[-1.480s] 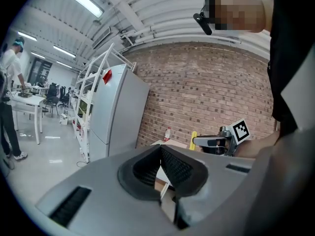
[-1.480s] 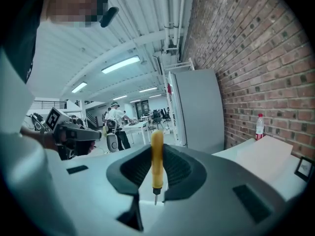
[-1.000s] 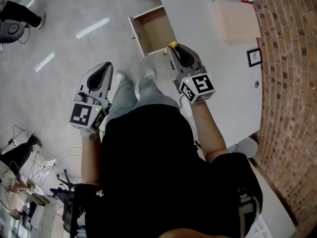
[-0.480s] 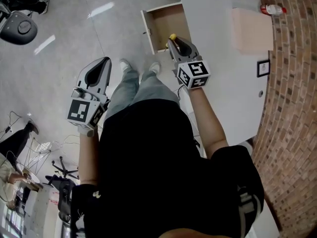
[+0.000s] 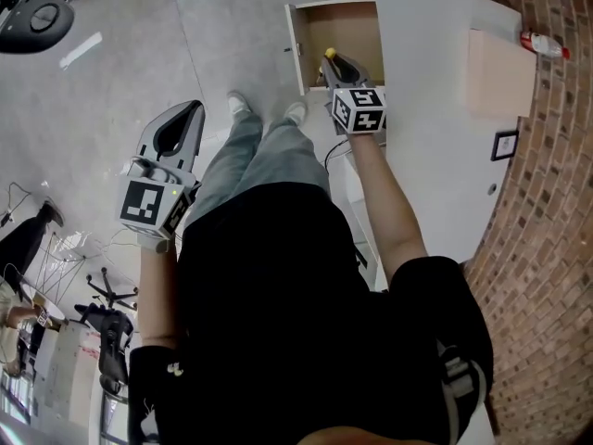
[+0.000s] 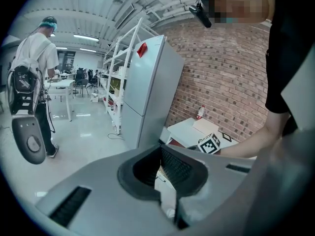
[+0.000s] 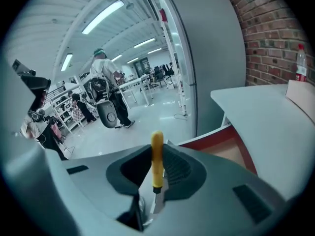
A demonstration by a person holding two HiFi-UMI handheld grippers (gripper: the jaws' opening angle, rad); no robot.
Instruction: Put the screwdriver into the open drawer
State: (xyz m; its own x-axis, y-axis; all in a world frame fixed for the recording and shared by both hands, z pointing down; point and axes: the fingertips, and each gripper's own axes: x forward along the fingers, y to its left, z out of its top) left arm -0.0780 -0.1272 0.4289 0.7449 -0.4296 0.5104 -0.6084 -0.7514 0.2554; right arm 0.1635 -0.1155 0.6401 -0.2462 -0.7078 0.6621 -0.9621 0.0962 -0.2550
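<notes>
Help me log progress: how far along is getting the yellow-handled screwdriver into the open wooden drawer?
Done: the wooden drawer stands open, and the yellow-handled screwdriver is clamped in the right gripper. In hand: that gripper holds it up at the drawer, not yet released. Left: lower it inside and open the jaws. The left gripper is shut on nothing, off to the side.

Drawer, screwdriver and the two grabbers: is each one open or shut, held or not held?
Drawer: open, pulled out from the white desk.
Screwdriver: held in the right gripper, yellow handle sticking out past the jaws, not yet put down in the drawer.
Right gripper: shut on the screwdriver, at the drawer.
Left gripper: shut, holding nothing, off to the side above the floor.
</notes>
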